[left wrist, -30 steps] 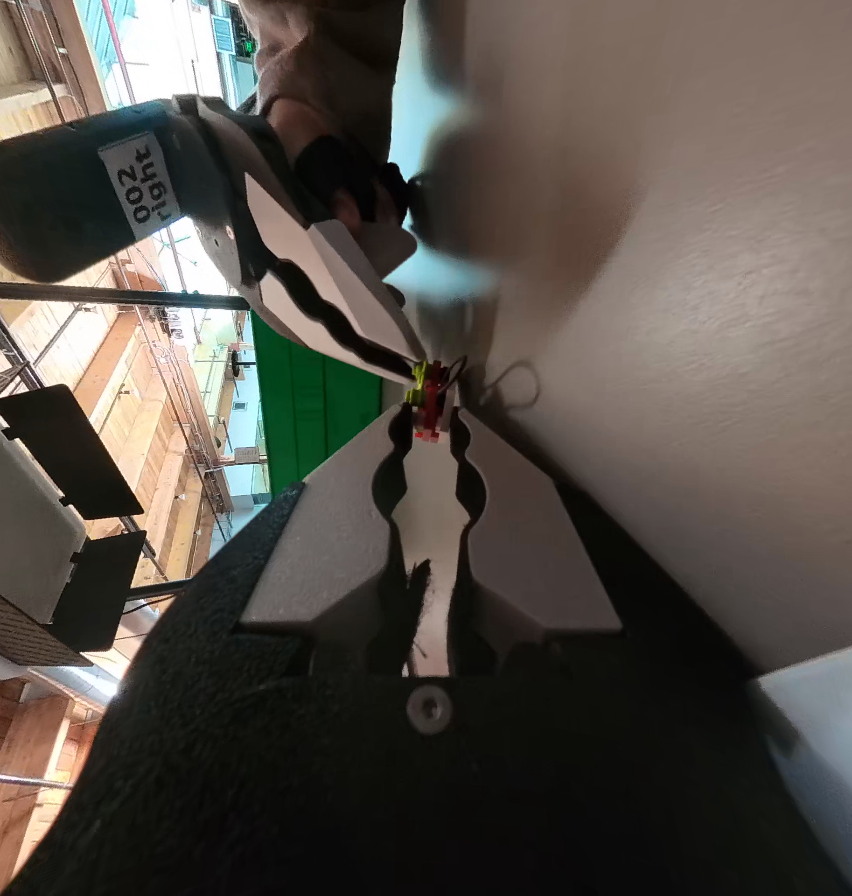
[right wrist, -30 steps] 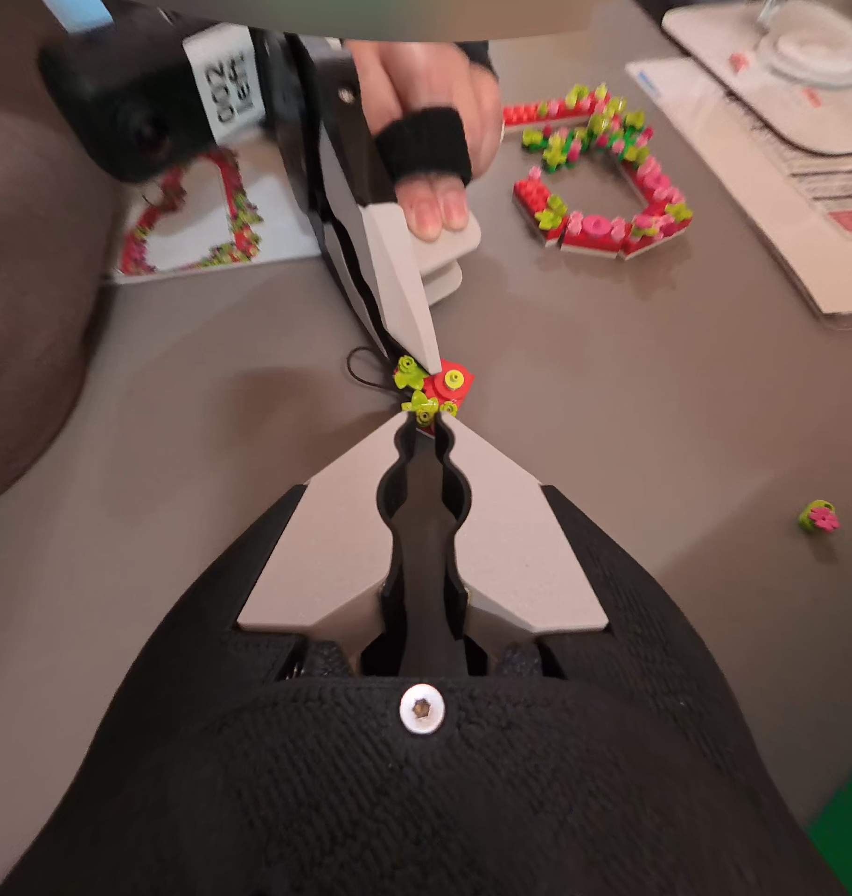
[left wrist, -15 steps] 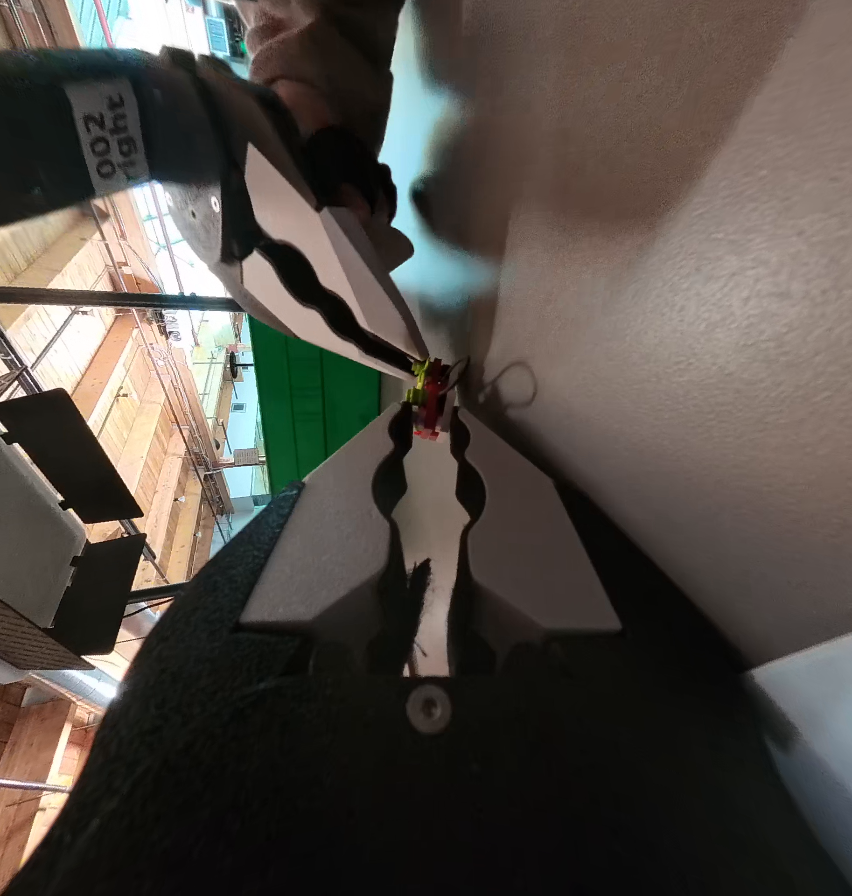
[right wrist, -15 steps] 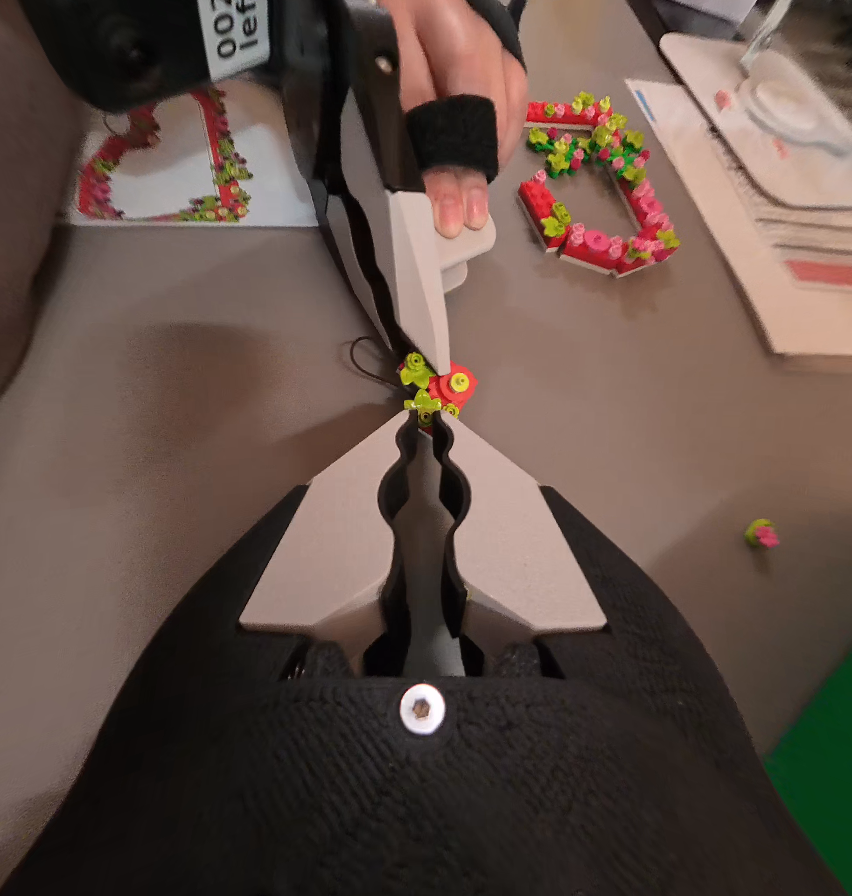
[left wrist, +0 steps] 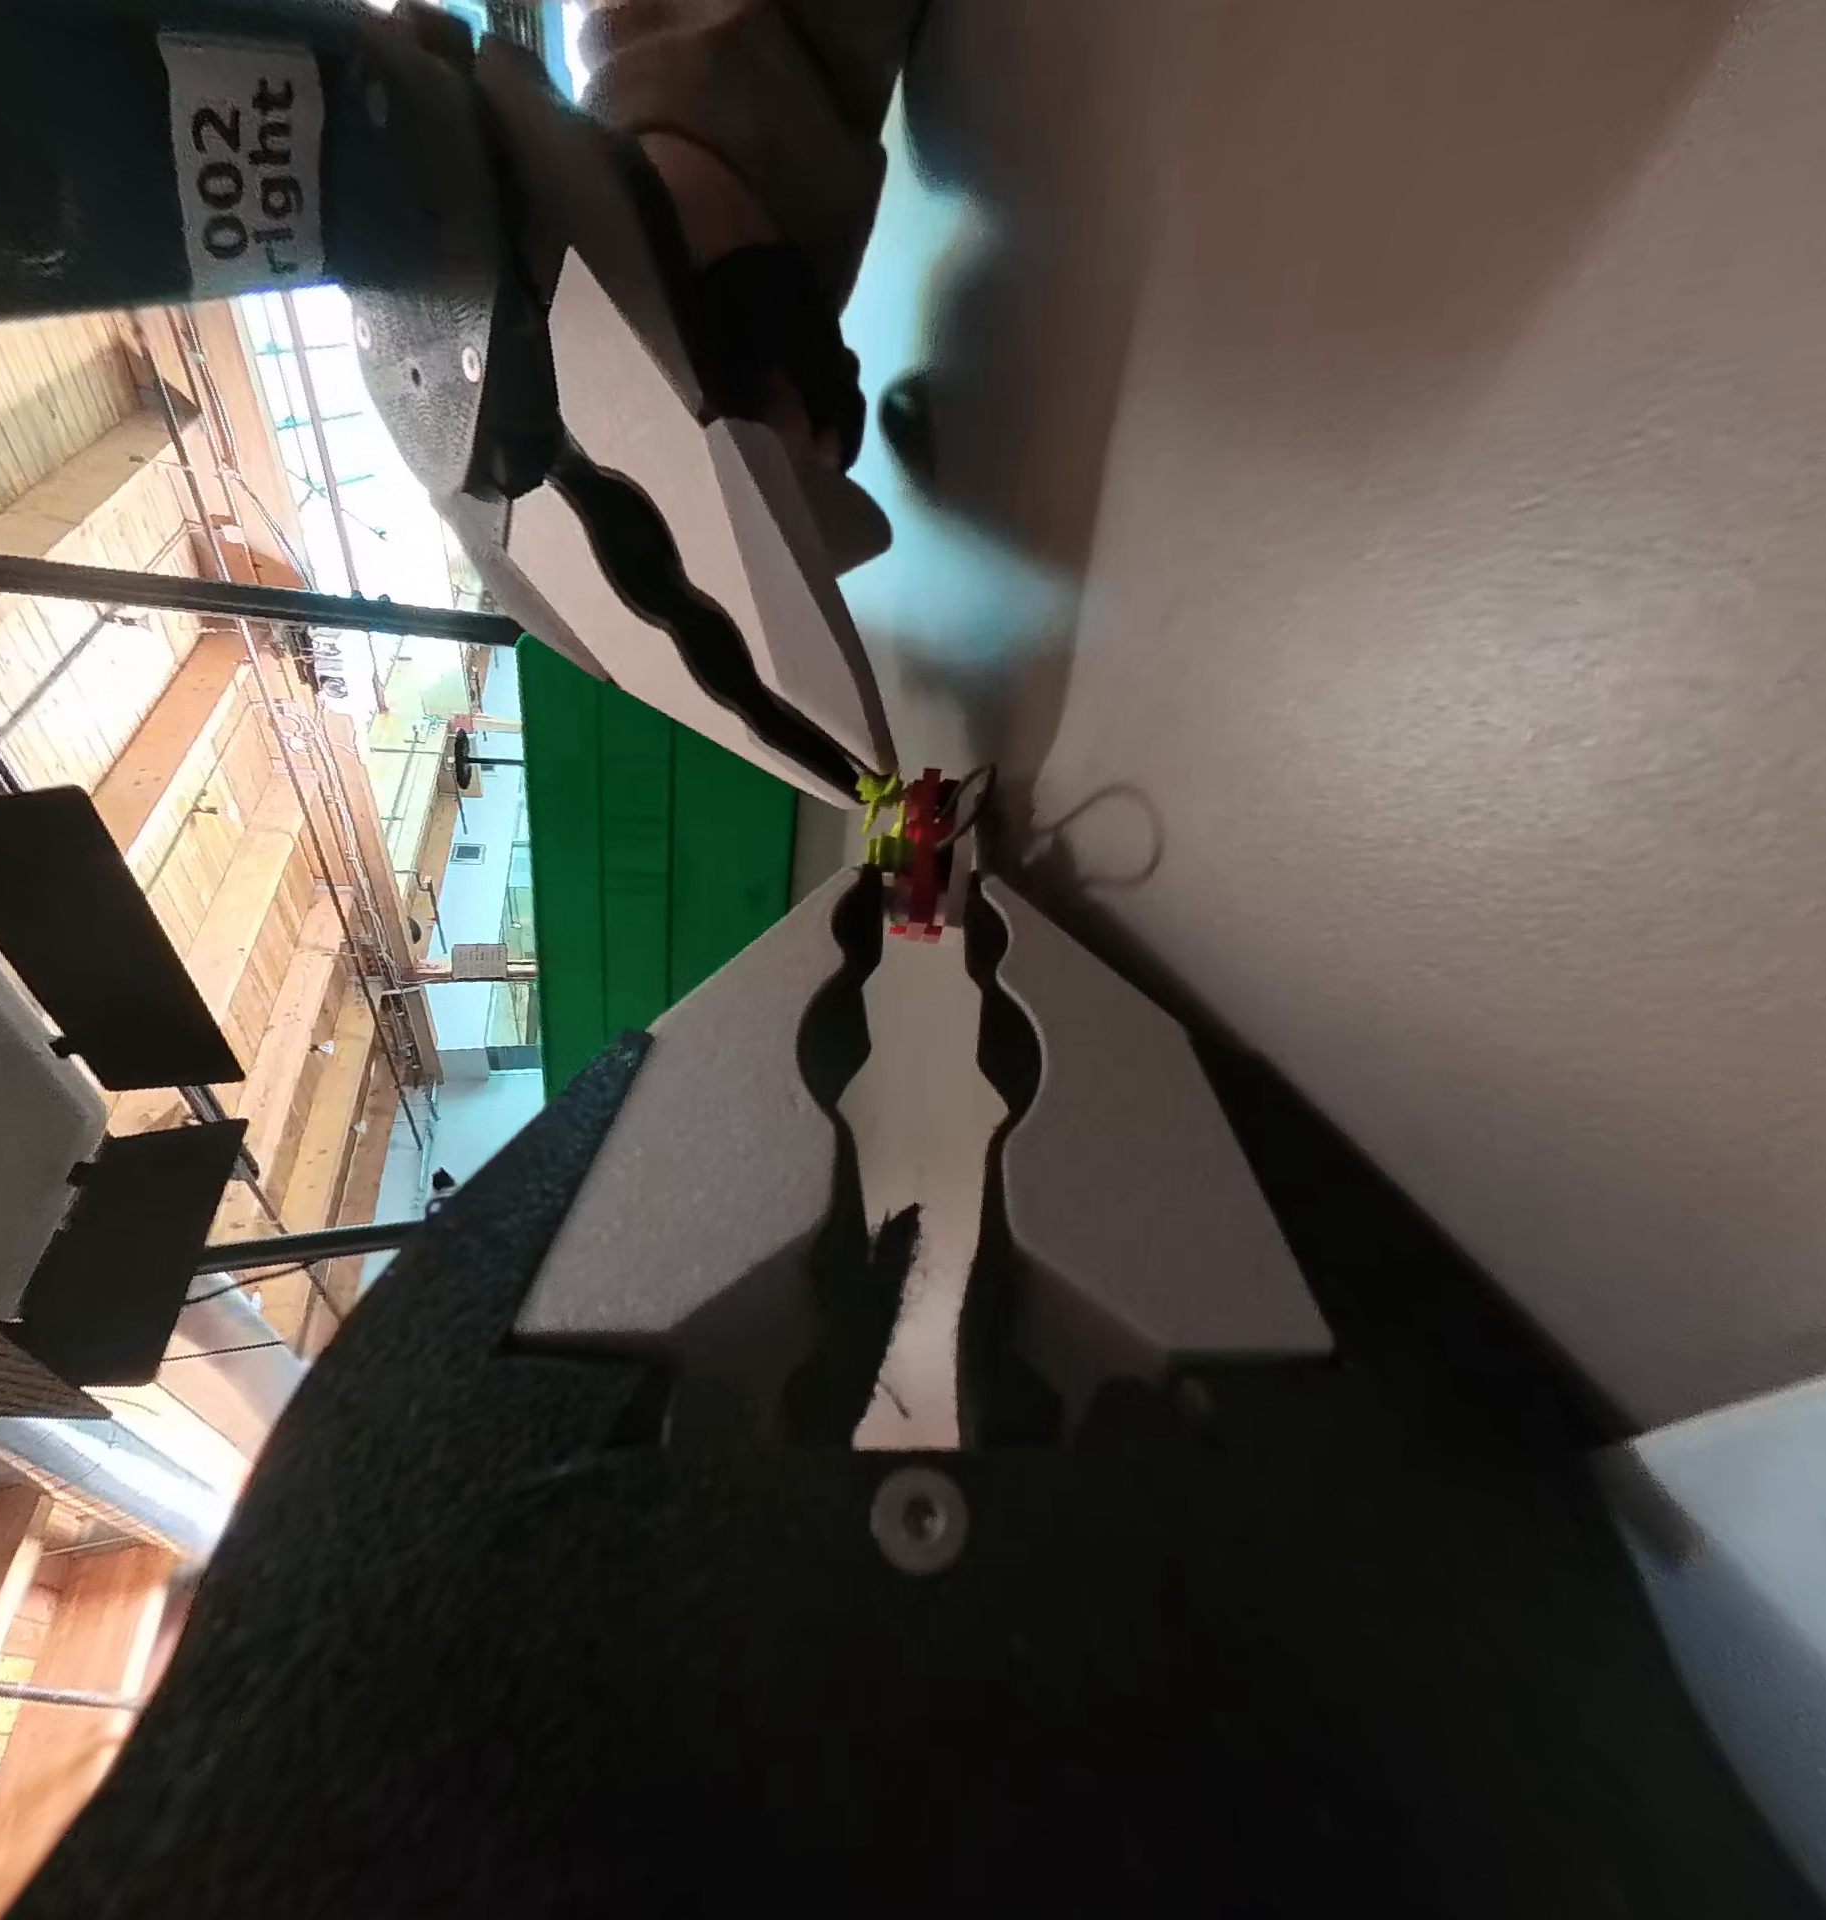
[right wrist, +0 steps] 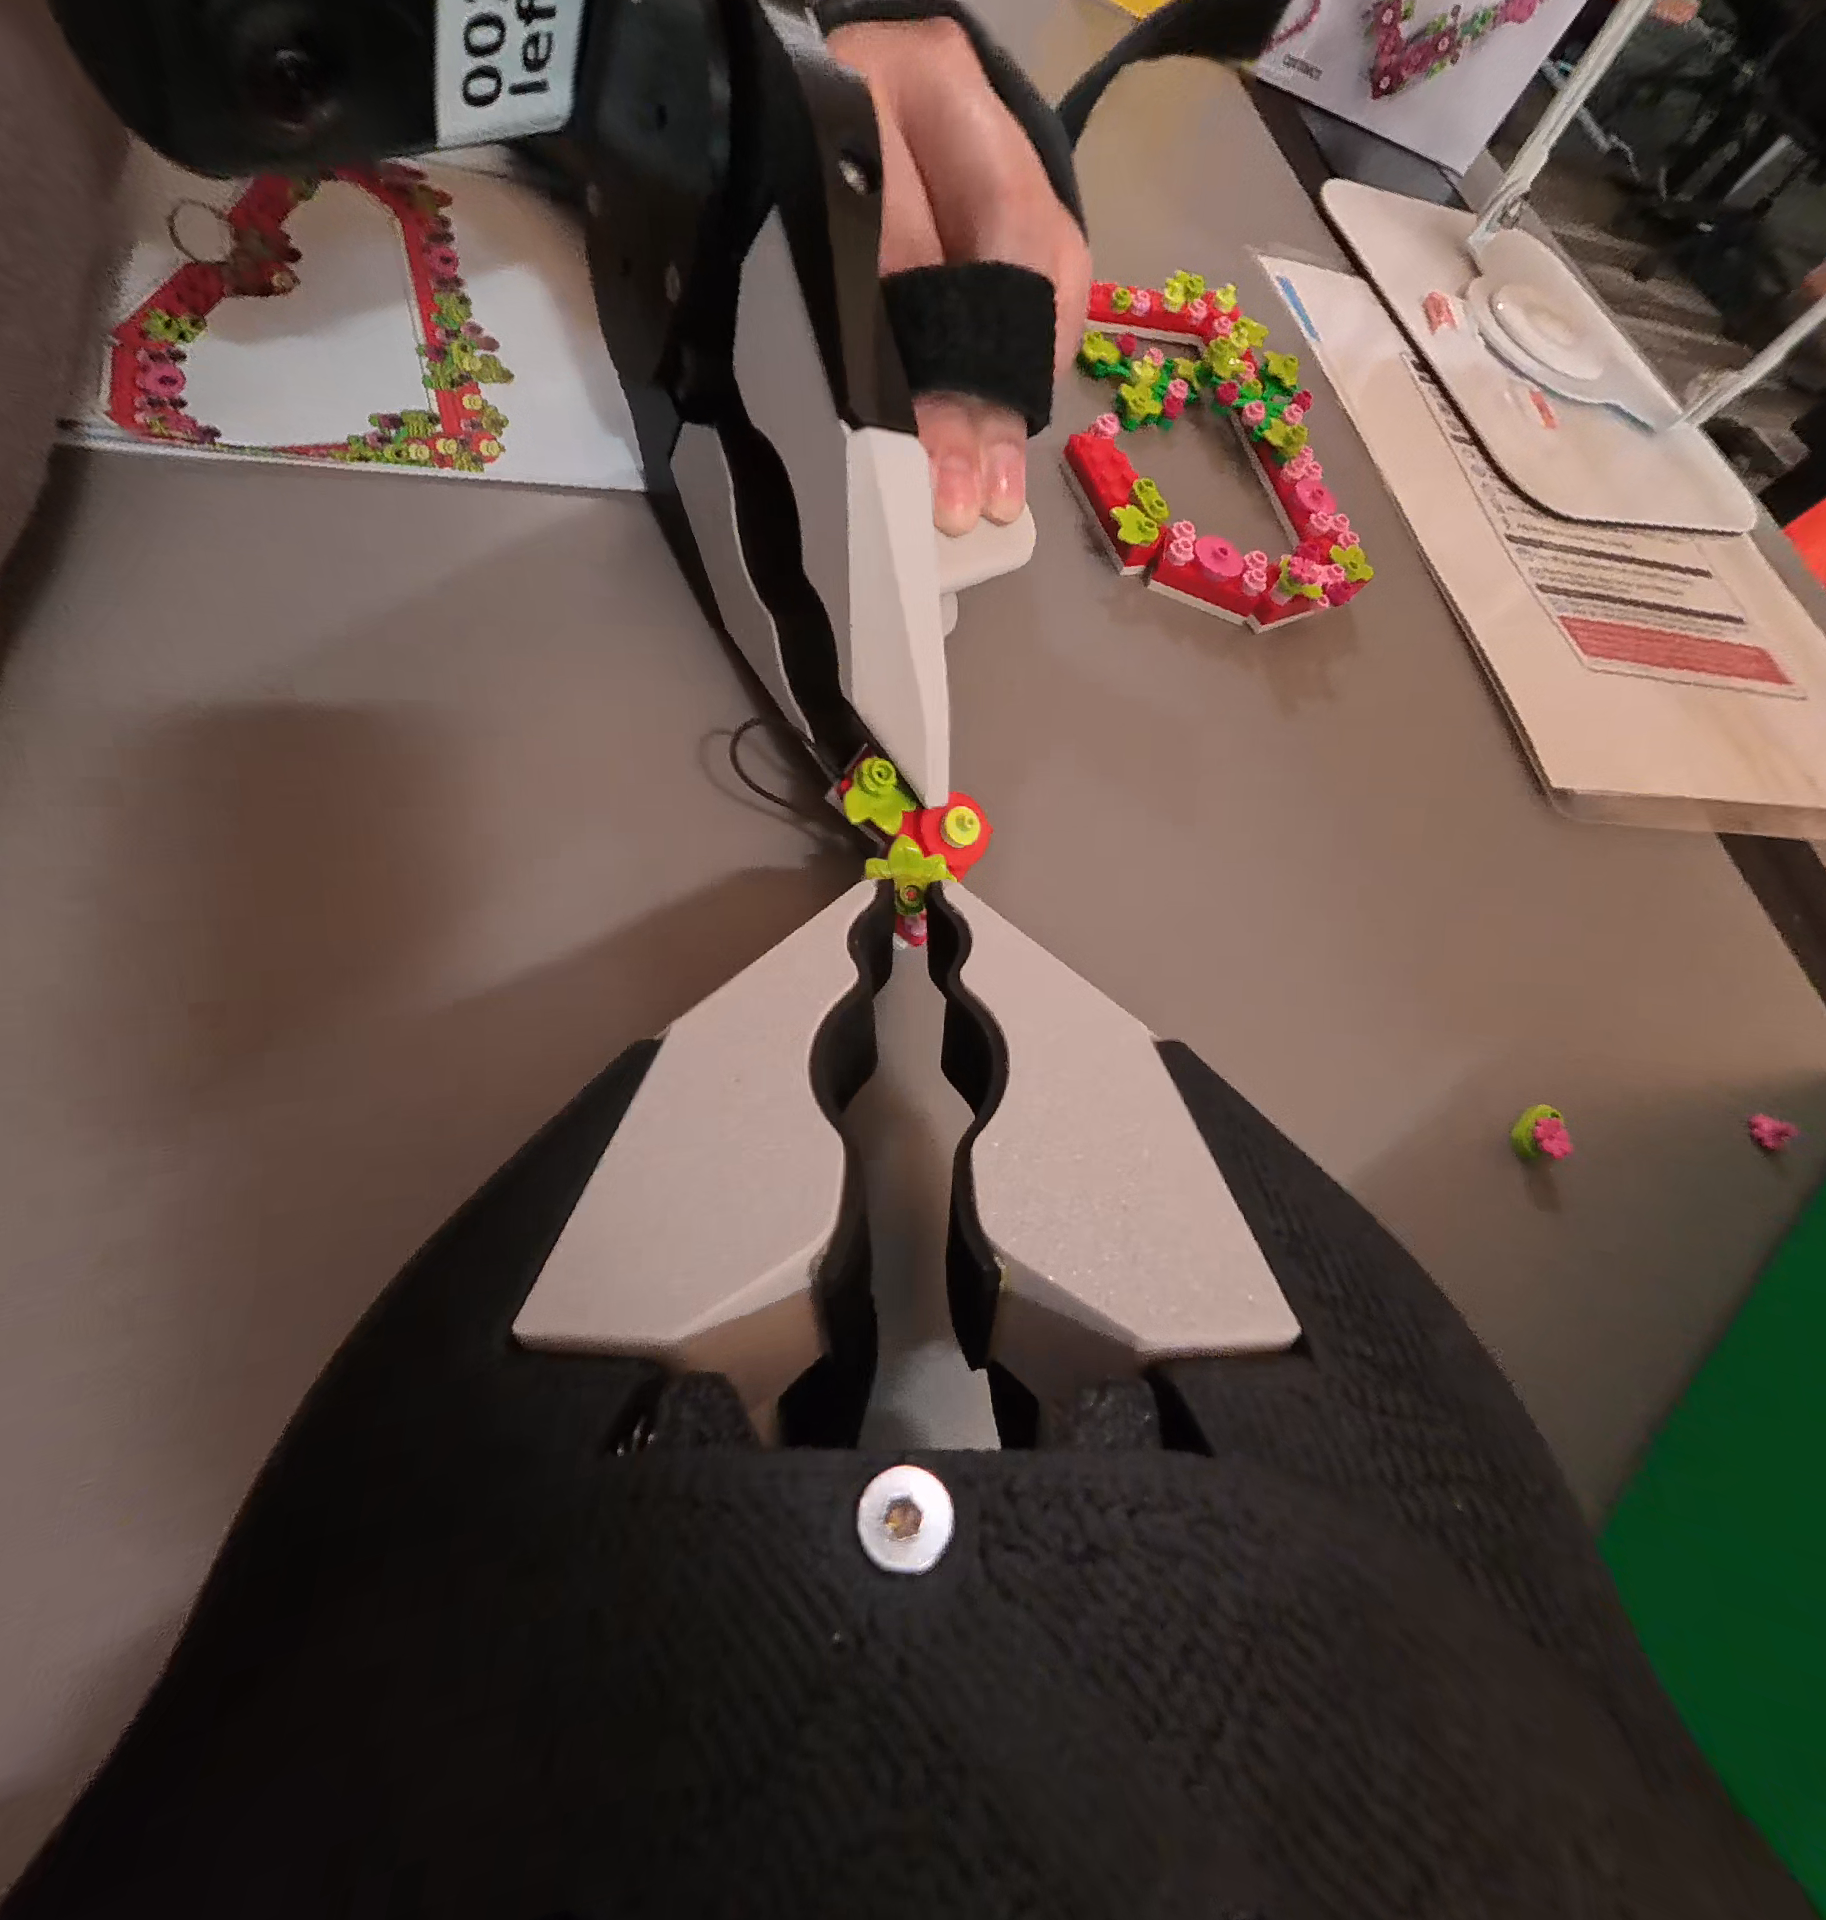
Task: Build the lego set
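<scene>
A small red lego section (right wrist: 945, 831) with lime leaf pieces on it hangs above the grey table, with a thin black string loop (right wrist: 748, 769) behind it. My left gripper (right wrist: 888, 777) comes down from above and is shut on this section; it also shows in the left wrist view (left wrist: 914, 883) with the red section (left wrist: 924, 842) between its tips. My right gripper (right wrist: 904, 904) is shut on a small lime and pink piece (right wrist: 909, 883) that touches the section's near edge. In the left wrist view the right gripper (left wrist: 873, 781) meets the section from the upper left.
A red heart-shaped lego frame (right wrist: 1215, 468) with flowers lies on the table (right wrist: 1252, 831) at the back right. A picture sheet (right wrist: 296, 332) lies at the back left. Papers (right wrist: 1636, 613) and a clear stand (right wrist: 1543, 343) are at the right. Loose flower pieces (right wrist: 1541, 1132) lie near a green mat (right wrist: 1782, 1455). Only a small space, under 4 cm, lies between the two pairs of fingers.
Both grippers stay shut and joined at the small assembly. The right wrist view has tilted, so the left gripper now stands more overhead and the heart frame sits nearer.
</scene>
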Demonstrator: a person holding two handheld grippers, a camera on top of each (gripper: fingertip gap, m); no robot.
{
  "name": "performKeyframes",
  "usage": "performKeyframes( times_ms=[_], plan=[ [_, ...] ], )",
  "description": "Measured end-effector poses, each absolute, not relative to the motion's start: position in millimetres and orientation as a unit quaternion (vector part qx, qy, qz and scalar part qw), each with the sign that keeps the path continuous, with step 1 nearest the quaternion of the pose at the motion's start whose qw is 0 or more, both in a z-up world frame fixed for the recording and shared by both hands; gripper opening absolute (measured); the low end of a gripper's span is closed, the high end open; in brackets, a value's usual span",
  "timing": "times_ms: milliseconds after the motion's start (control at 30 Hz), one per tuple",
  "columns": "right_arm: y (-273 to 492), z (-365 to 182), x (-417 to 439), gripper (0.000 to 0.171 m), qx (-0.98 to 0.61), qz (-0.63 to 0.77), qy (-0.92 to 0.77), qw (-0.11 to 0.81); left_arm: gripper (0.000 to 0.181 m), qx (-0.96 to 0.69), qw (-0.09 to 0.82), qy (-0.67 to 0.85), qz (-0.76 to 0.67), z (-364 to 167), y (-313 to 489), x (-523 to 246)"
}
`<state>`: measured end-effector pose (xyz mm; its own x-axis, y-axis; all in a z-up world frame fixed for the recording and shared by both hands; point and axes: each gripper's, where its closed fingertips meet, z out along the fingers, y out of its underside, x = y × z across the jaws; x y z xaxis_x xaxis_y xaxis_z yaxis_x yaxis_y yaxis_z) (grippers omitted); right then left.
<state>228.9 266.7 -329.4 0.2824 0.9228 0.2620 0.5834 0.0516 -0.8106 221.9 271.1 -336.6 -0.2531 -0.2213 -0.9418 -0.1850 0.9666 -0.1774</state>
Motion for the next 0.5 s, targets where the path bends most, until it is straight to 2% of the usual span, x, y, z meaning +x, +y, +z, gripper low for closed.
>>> performKeyframes(
  times_ms=[133, 267, 400, 500],
  plan=[
    [270, -329, 231, 0.004, -0.675, 0.210, -0.551, 0.443, 0.015, -0.177, 0.582, 0.791, -0.063, -336, 273, 220],
    [275, -327, 236, 0.004, -0.678, 0.199, -0.544, 0.452, 0.023, -0.228, 0.563, 0.786, -0.115, -333, 276, 217],
    [284, -331, 242, 0.004, -0.671, 0.140, -0.550, 0.476, 0.035, -0.281, 0.532, 0.777, -0.184, -328, 276, 213],
    [290, -332, 241, 0.004, -0.653, 0.079, -0.562, 0.501, 0.045, -0.320, 0.476, 0.784, -0.236, -330, 274, 208]
  ],
)
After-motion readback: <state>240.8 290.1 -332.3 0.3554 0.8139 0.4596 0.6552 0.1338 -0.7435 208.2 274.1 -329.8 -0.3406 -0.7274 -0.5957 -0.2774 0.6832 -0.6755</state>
